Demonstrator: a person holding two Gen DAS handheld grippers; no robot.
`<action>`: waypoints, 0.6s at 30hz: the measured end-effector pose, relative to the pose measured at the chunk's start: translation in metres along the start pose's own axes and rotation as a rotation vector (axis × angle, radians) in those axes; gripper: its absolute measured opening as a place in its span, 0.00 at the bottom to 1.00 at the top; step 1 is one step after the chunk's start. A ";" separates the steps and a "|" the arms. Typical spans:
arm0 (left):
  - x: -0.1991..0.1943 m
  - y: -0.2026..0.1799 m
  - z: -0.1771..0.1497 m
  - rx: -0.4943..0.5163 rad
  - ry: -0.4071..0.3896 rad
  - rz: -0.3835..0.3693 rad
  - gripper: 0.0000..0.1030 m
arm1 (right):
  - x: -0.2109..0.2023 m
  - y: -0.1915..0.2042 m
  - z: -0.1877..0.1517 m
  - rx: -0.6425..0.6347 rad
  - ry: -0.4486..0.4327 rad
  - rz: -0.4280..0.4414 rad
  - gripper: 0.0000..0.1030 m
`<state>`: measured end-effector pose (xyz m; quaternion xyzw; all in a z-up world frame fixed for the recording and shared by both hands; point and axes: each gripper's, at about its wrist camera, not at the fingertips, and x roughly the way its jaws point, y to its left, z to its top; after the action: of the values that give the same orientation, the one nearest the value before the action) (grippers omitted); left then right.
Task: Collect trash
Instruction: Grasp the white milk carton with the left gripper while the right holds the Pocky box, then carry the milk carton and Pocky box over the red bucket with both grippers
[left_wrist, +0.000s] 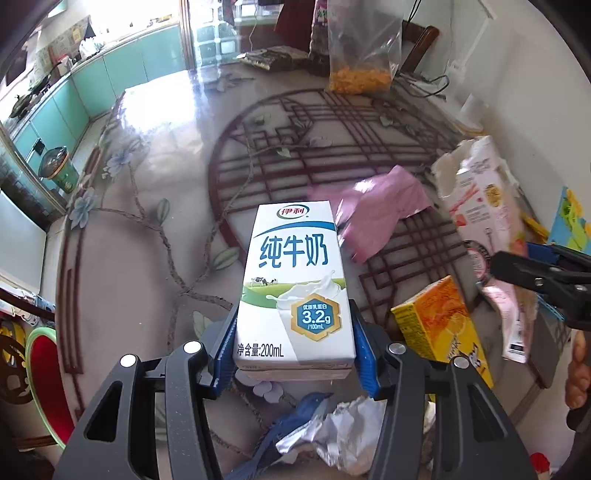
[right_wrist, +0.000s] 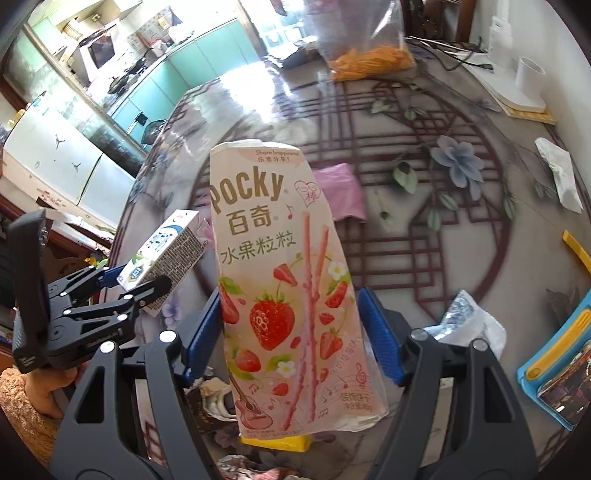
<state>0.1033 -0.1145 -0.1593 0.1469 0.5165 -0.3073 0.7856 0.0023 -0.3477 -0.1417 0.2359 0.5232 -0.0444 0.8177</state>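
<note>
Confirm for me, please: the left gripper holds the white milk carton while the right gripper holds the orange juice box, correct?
Not quite. The left gripper does hold the white milk carton, but the right gripper holds the pink Pocky box, as the right wrist view shows. The orange juice box lies on the table.

The left gripper (left_wrist: 293, 343) clamped its jaws on a white milk carton (left_wrist: 293, 280). At two o'clock lay a pink wrapper (left_wrist: 373, 214); at four, an orange box (left_wrist: 439, 321) rested on the surface (left_wrist: 147, 258).
</note>
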 end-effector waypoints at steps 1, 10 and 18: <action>-0.005 0.001 -0.001 0.005 -0.009 -0.003 0.48 | 0.000 0.004 0.000 -0.005 -0.001 0.003 0.68; -0.042 0.023 -0.014 -0.044 -0.089 -0.031 0.48 | -0.001 0.042 0.001 -0.053 -0.015 0.017 0.68; -0.060 0.060 -0.033 -0.099 -0.116 -0.031 0.48 | 0.000 0.074 -0.005 -0.080 -0.015 0.009 0.68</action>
<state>0.1012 -0.0309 -0.1243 0.0817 0.4870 -0.3016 0.8156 0.0217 -0.2798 -0.1187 0.2052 0.5173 -0.0217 0.8306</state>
